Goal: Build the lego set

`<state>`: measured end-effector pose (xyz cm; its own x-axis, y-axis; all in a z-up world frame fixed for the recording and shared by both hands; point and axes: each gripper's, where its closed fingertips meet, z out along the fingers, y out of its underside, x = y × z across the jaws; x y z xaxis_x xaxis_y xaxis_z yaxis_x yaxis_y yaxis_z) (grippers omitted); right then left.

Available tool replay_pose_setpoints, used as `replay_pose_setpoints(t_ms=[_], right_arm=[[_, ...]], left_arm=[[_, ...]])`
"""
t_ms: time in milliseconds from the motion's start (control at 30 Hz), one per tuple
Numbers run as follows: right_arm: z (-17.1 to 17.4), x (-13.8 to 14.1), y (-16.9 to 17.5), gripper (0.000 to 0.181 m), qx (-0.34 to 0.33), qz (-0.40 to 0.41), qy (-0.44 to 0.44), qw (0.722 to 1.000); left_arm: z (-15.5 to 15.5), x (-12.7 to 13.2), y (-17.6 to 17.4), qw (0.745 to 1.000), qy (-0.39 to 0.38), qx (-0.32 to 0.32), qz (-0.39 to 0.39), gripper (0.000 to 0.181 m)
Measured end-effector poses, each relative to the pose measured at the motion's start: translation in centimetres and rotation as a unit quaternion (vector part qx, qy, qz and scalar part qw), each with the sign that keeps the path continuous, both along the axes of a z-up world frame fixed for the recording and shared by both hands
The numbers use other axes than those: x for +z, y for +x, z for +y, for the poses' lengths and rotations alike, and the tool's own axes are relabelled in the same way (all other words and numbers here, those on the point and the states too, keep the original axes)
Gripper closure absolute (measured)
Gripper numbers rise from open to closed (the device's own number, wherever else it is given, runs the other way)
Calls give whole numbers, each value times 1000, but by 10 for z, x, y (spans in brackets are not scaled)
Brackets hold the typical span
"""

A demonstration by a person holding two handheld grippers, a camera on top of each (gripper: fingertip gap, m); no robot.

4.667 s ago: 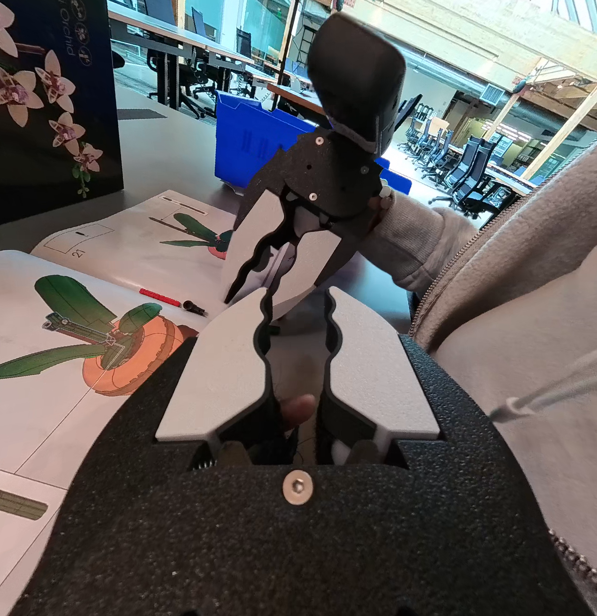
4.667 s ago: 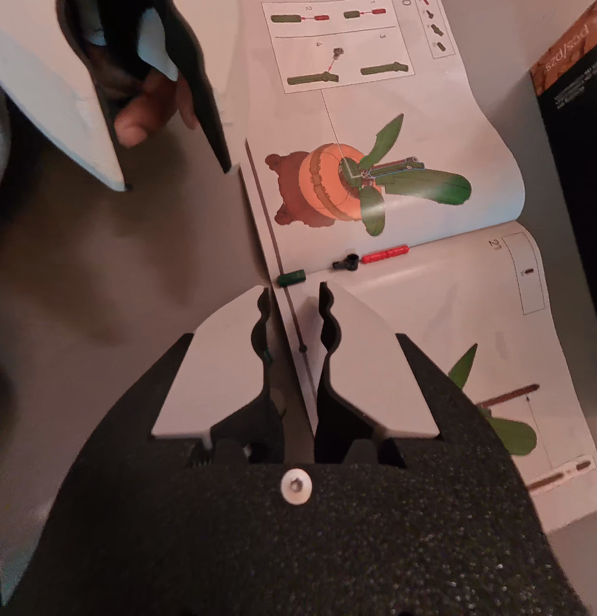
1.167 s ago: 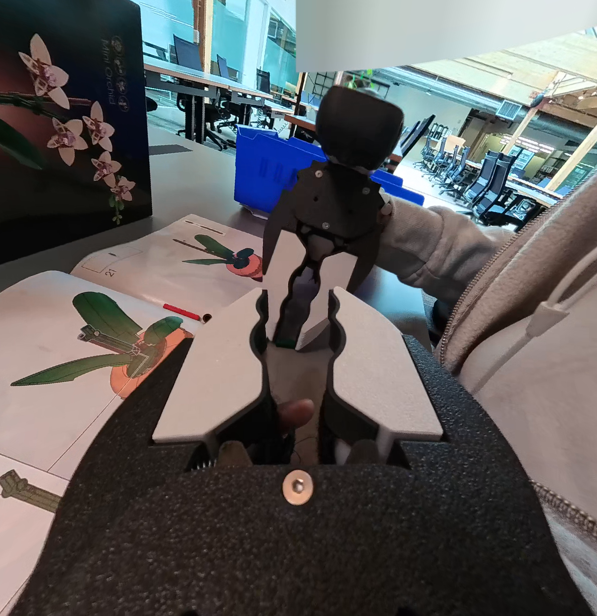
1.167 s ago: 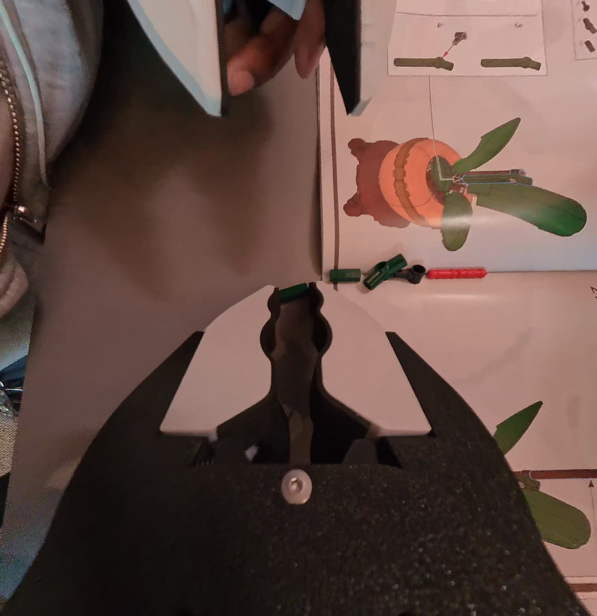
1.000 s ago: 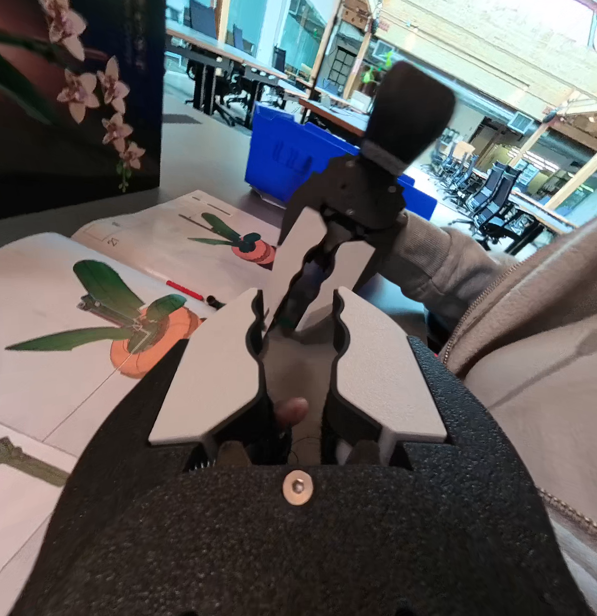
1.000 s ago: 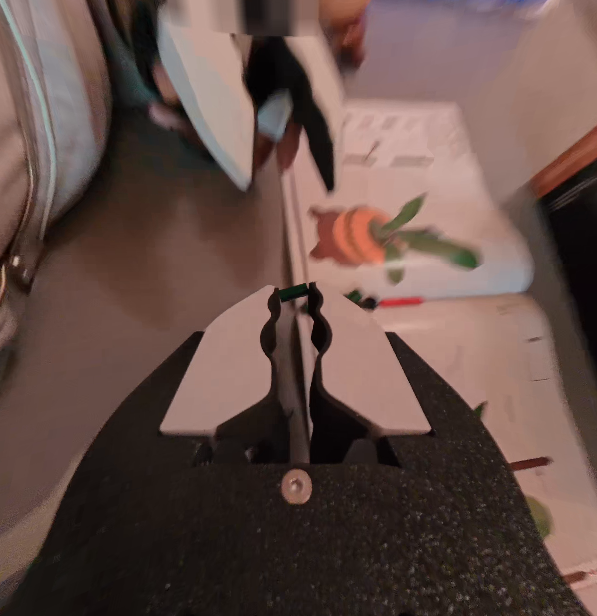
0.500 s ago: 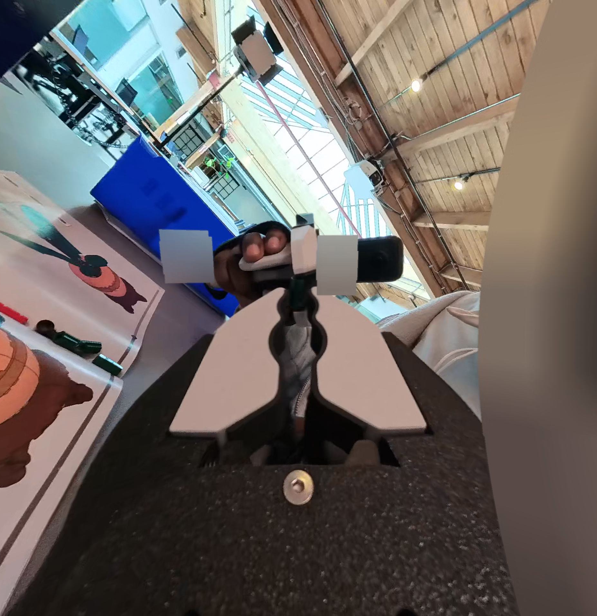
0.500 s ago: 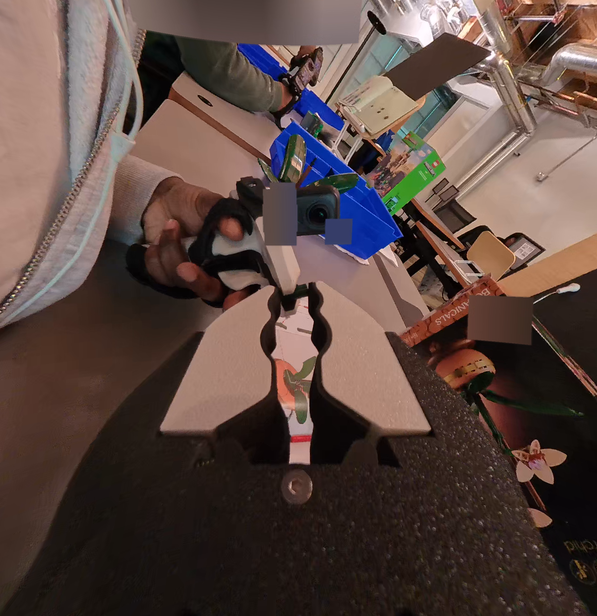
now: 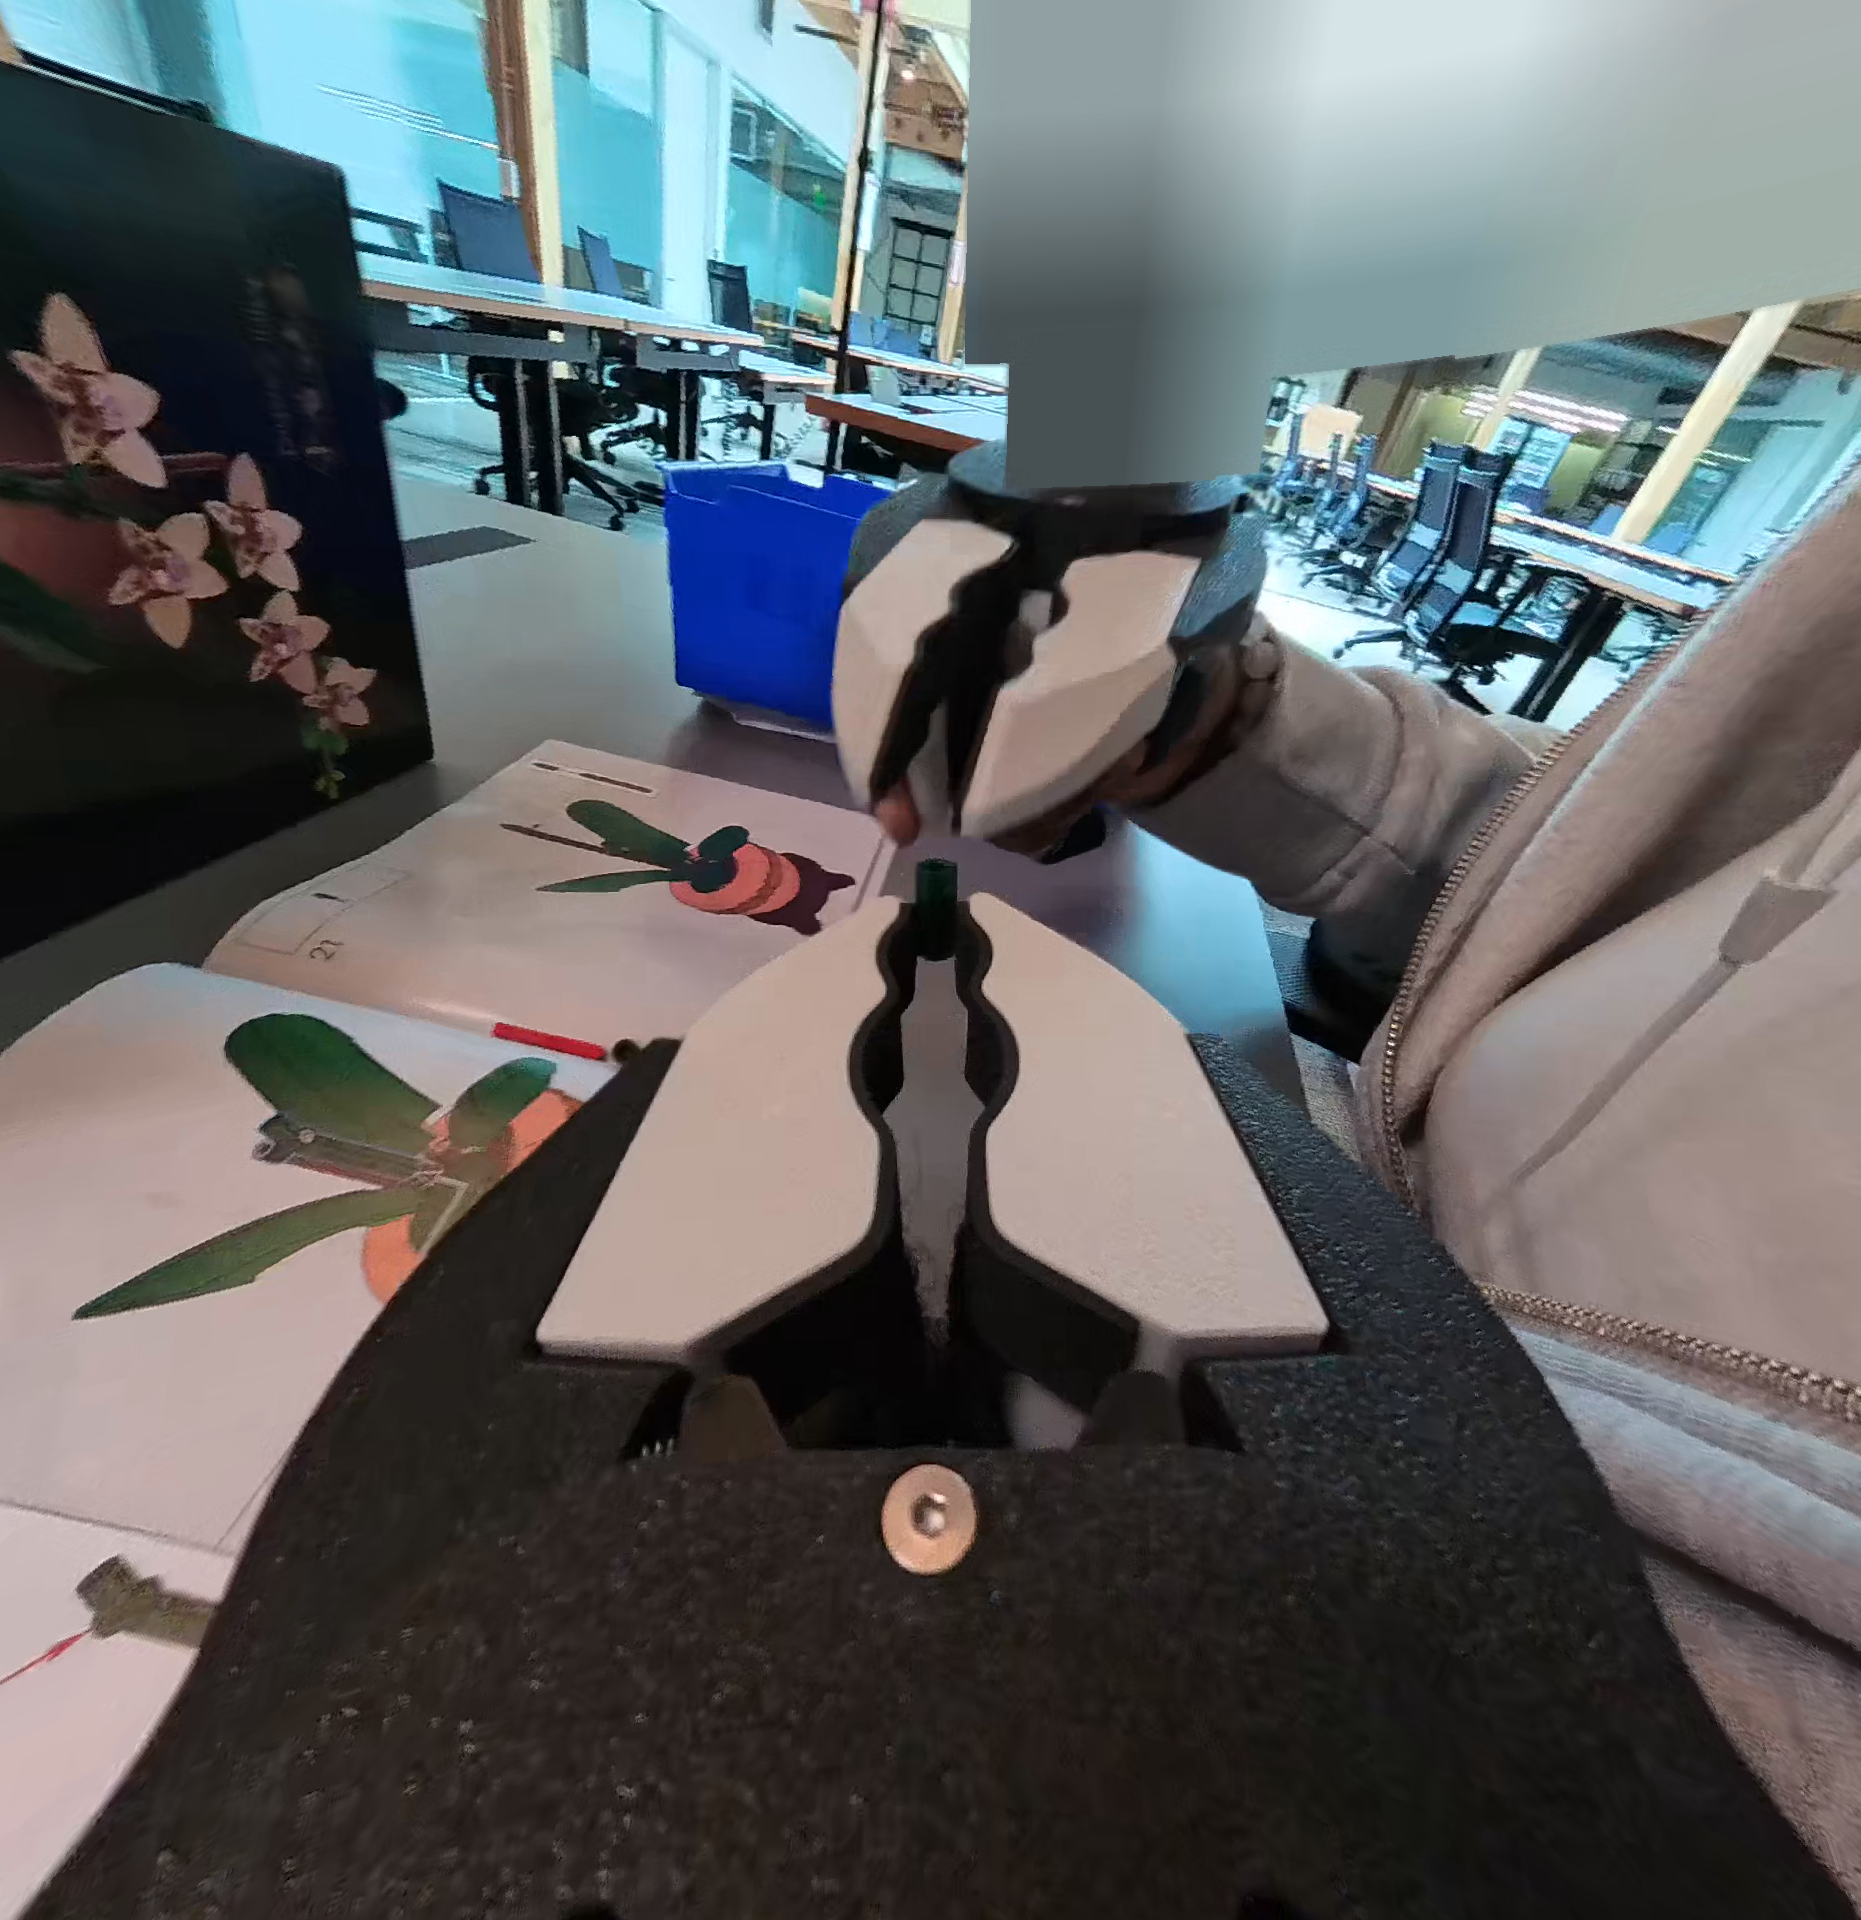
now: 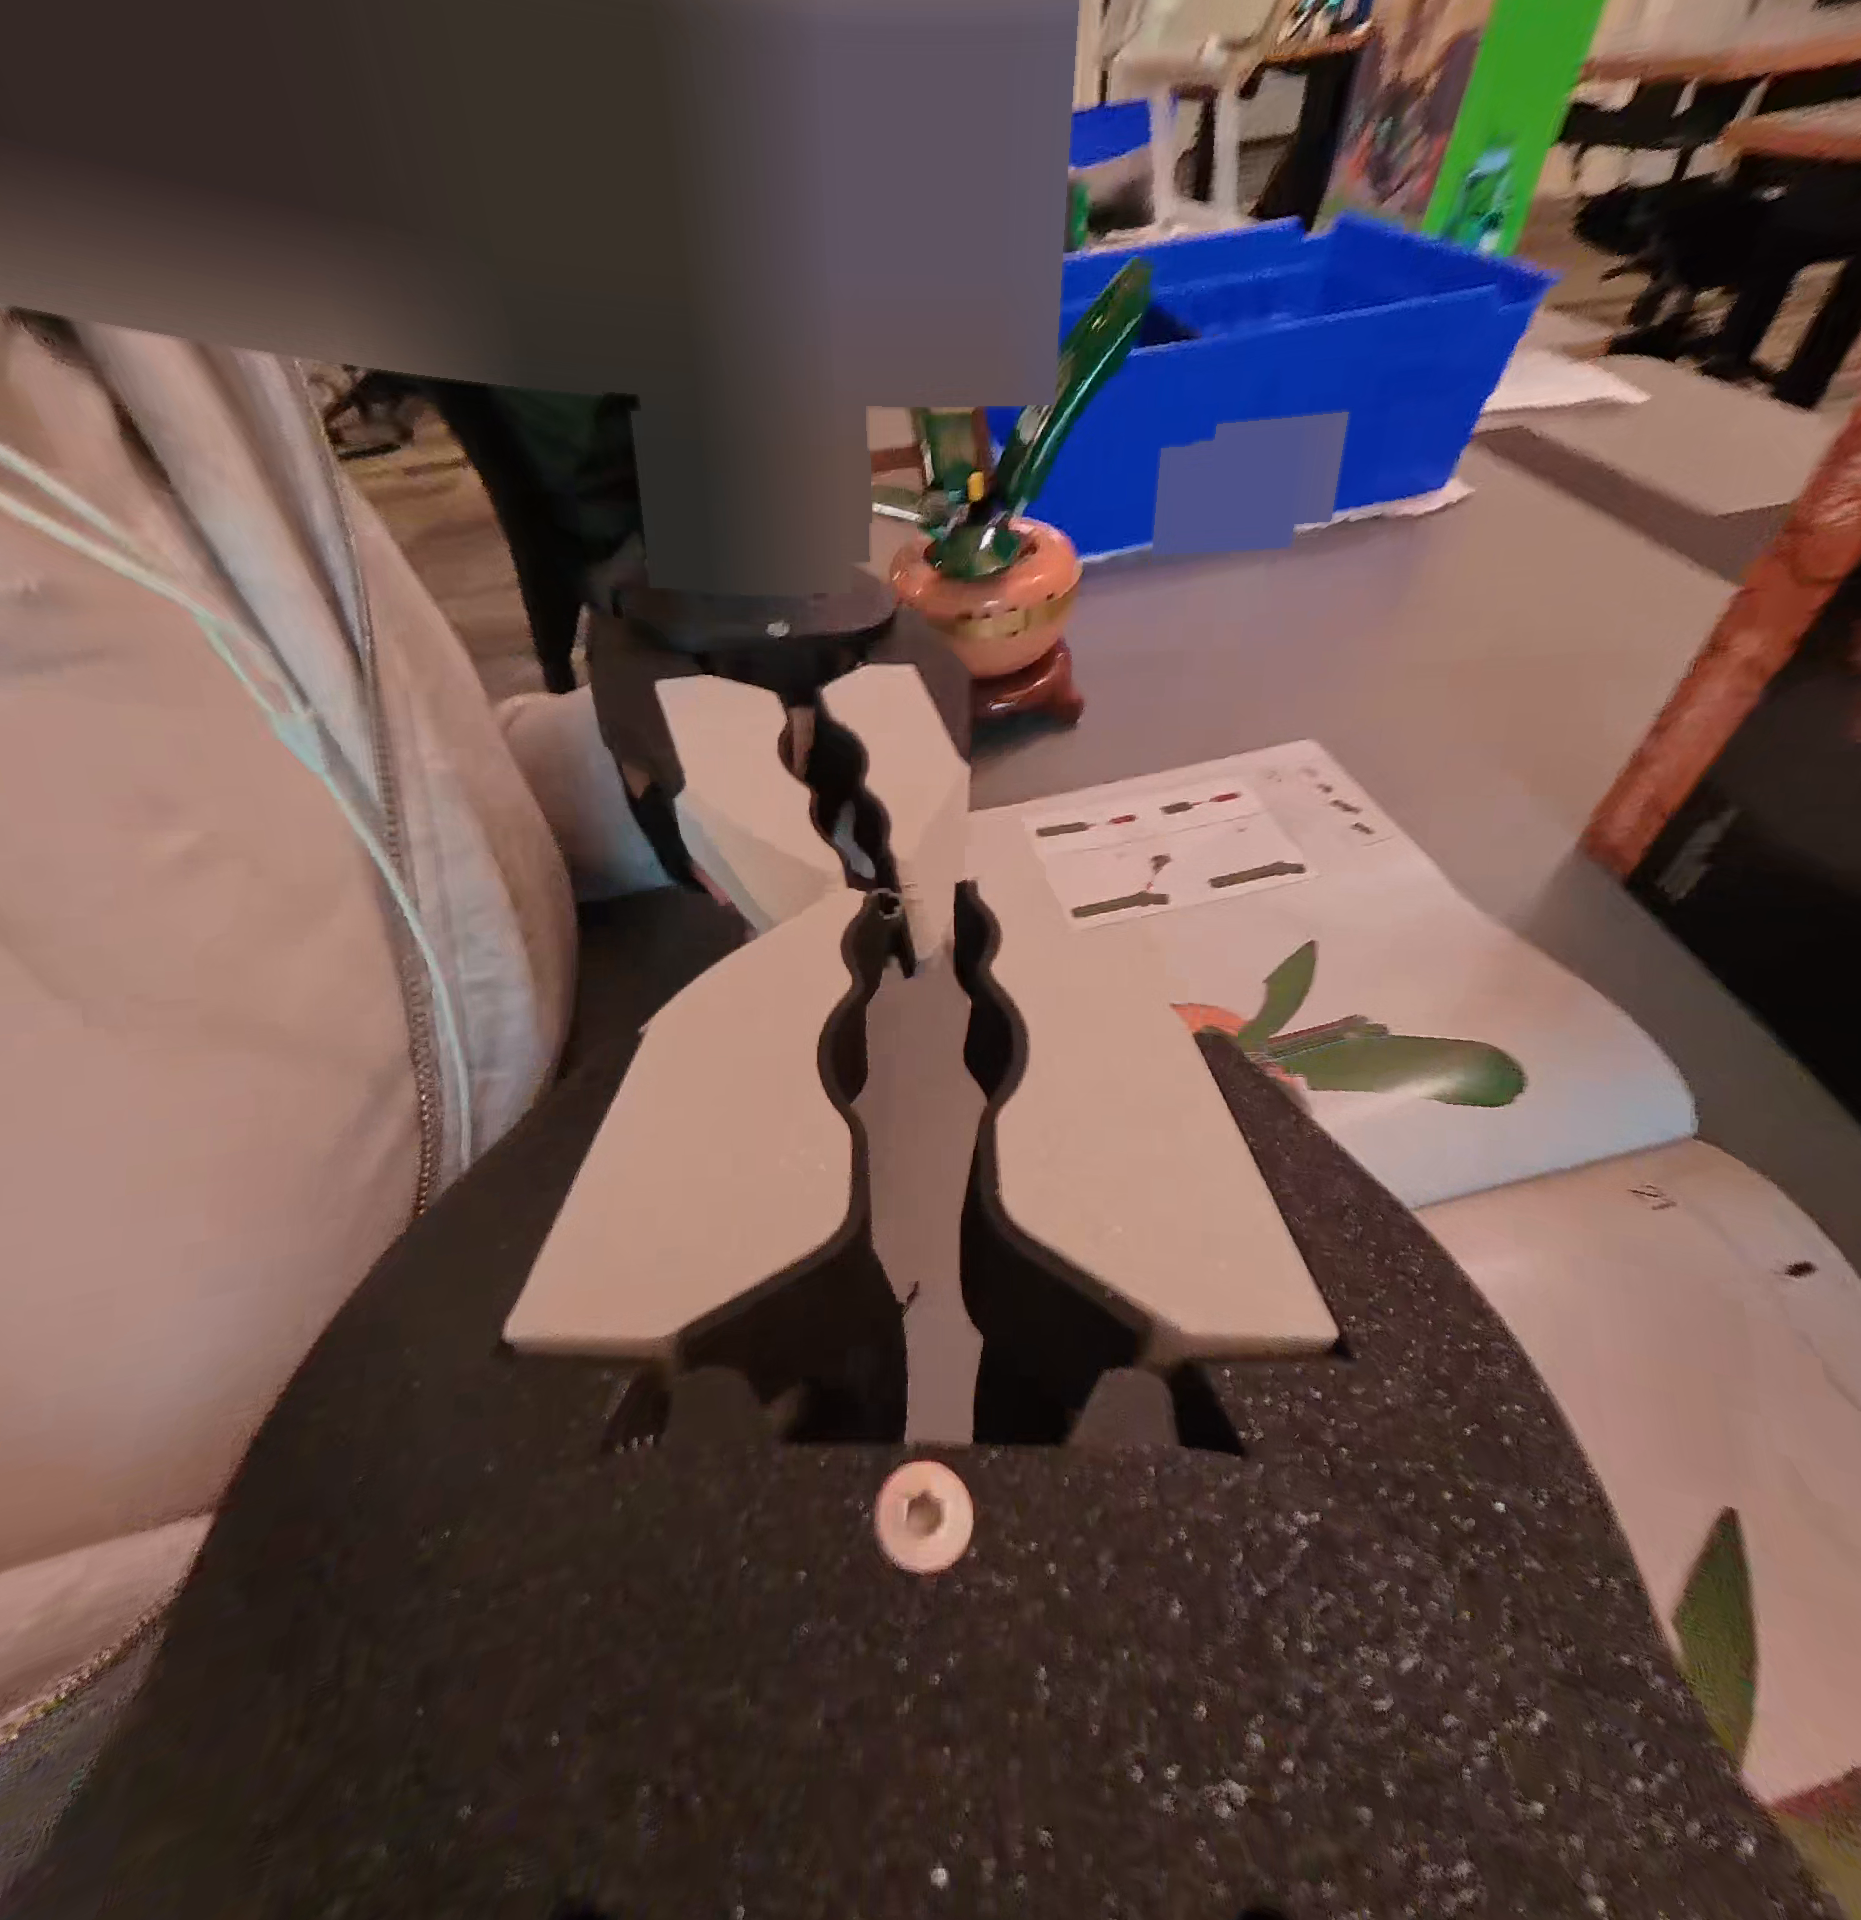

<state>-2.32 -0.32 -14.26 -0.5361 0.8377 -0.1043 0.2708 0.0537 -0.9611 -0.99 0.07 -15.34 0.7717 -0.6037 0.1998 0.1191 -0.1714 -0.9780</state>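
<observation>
A grey counter (image 9: 552,634) carries everything ahead of the two hand-held grippers. Beyond and to the left of the left hand-held gripper (image 9: 931,914) stands the dark set box printed with orchid blooms (image 9: 167,540). A blue bin (image 9: 760,592) sits farther off, straight ahead. An open instruction booklet (image 9: 469,935) lies flat under and left of that hand-held gripper. Seen from the right wrist view, a partly built lego orchid pot with green leaves (image 10: 993,592) stands on the counter beyond the left hand-held gripper, in front of the bin.

The left hand-held gripper is nearly closed, pinching a small dark green lego connector (image 9: 933,909) upright at its tips, with the top end poking out. The right hand-held gripper (image 10: 921,909) faces it, tips just beside the connector. Its fingers stand slightly apart and appear to hold nothing. A thin red axle (image 9: 548,1040) lies on the booklet to the left of the left hand-held gripper.

The step in hand looks like a handover or regrip of the connector. To do it well, the left grip should hold firm and still. The right tips should then settle squarely on the exposed end before anything lets go, since so small a part could twist or drop.
</observation>
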Motion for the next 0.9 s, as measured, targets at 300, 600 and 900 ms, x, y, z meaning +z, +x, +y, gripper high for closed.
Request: replay_pose_setpoints(t_ms=[300,600,900], right_arm=[[-5,-5,2,174,22,-2,-39,999],[-9,-2,1,167,28,-10,-82,996],[-13,-2,6,173,51,-15,-93,994]], left_arm=[[-2,-6,2,1000,-4,-5,22,175],[2,-3,-1,999,22,18,44,175],[-3,-1,5,998,36,-1,56,175]])
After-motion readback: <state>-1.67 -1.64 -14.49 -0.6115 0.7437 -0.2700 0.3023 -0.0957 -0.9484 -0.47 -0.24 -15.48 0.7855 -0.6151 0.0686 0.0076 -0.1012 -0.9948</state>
